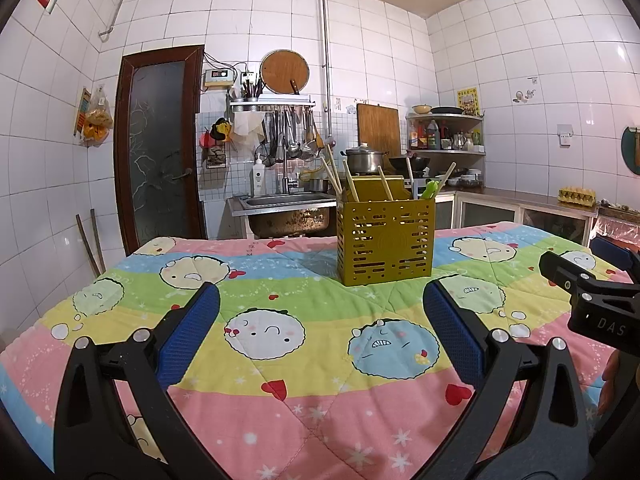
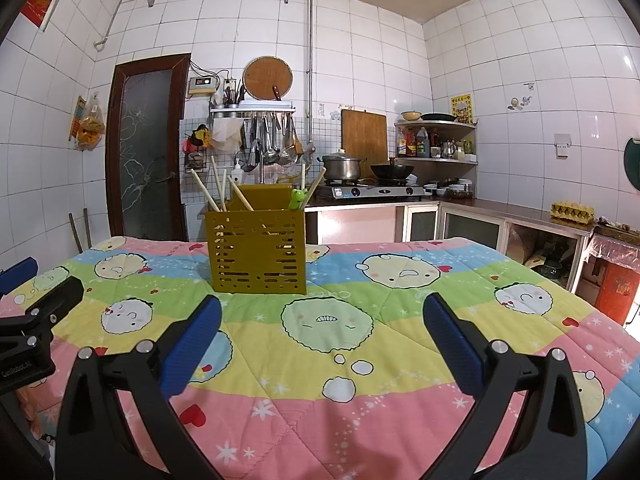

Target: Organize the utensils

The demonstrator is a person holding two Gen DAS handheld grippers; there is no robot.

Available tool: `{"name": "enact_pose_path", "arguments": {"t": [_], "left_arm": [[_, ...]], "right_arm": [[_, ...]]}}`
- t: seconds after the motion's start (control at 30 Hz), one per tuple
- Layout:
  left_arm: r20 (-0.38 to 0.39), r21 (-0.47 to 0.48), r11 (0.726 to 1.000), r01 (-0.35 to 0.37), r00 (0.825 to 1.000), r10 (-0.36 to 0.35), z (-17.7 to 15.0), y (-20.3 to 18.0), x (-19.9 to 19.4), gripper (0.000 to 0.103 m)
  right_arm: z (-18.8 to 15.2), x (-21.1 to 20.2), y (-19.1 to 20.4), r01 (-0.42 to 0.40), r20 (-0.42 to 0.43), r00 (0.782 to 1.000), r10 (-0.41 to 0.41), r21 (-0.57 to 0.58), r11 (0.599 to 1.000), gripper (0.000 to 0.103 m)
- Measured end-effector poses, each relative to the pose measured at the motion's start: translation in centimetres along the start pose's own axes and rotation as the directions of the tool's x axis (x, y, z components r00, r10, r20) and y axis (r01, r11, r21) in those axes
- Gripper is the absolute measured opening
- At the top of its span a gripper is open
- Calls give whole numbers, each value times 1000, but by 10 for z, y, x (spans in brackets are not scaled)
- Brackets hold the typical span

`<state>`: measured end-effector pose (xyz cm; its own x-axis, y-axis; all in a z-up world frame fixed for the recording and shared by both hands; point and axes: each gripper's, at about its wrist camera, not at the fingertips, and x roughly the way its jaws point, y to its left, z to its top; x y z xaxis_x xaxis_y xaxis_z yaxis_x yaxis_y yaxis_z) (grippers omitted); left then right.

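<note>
I see both my left gripper (image 1: 321, 316) and right gripper (image 2: 322, 320) hovering with jaws wide apart, gripping nothing, above a pastel cartoon quilt (image 1: 280, 400). Beyond them stands the yellow slotted utensil holder (image 1: 385, 242), holding wooden chopsticks (image 1: 332, 176). Behind: steel sink (image 1: 288, 202), gas stove (image 2: 376, 191), white-tiled walls (image 2: 520, 60).

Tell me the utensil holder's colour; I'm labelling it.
Mustard yellow, with slotted walls: the holder shows best in the left wrist view.
</note>
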<state>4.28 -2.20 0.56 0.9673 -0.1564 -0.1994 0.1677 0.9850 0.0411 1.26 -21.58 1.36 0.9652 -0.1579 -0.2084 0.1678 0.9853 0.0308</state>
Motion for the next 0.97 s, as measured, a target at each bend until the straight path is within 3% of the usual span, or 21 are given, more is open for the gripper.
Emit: {"name": "enact_pose_path", "arguments": {"t": [0.97], "left_arm": [[8,-2,1000,-3,1000,3,4,0,-2,98]], "right_arm": [[0,0,-1,0,0,1000,0,1,1000,98]]}}
